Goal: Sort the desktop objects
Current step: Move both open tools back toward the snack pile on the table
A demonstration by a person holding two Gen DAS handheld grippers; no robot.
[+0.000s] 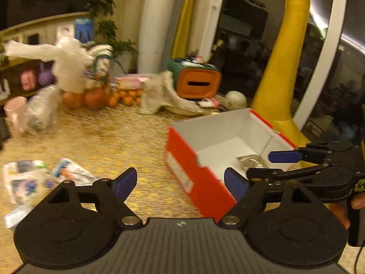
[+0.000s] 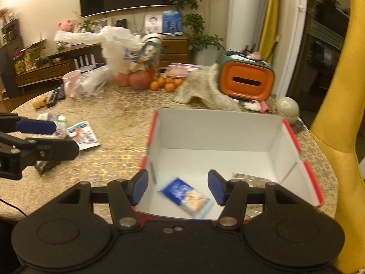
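Both grippers hang with jaws apart, nothing gripped: the left gripper point(image 1: 180, 183) beside the red box point(image 2: 294, 137), the right gripper point(image 2: 178, 186) over it. A blue snack packet point(image 2: 186, 196) lies inside the box; more packets point(image 2: 83, 134) litter the tablecloth point(image 2: 118, 141) near the cup point(image 2: 70, 82) and oranges point(image 2: 167, 83).

The left gripper point(image 1: 180, 183) is held with its jaws spread wide and nothing between the blue pads. The right gripper point(image 2: 178, 187) is angled downward, its jaws parted and no pad pressed on anything. In the left wrist view, fingers point(image 1: 342, 212) of the hand carrying it are seen at 4 o'clock.
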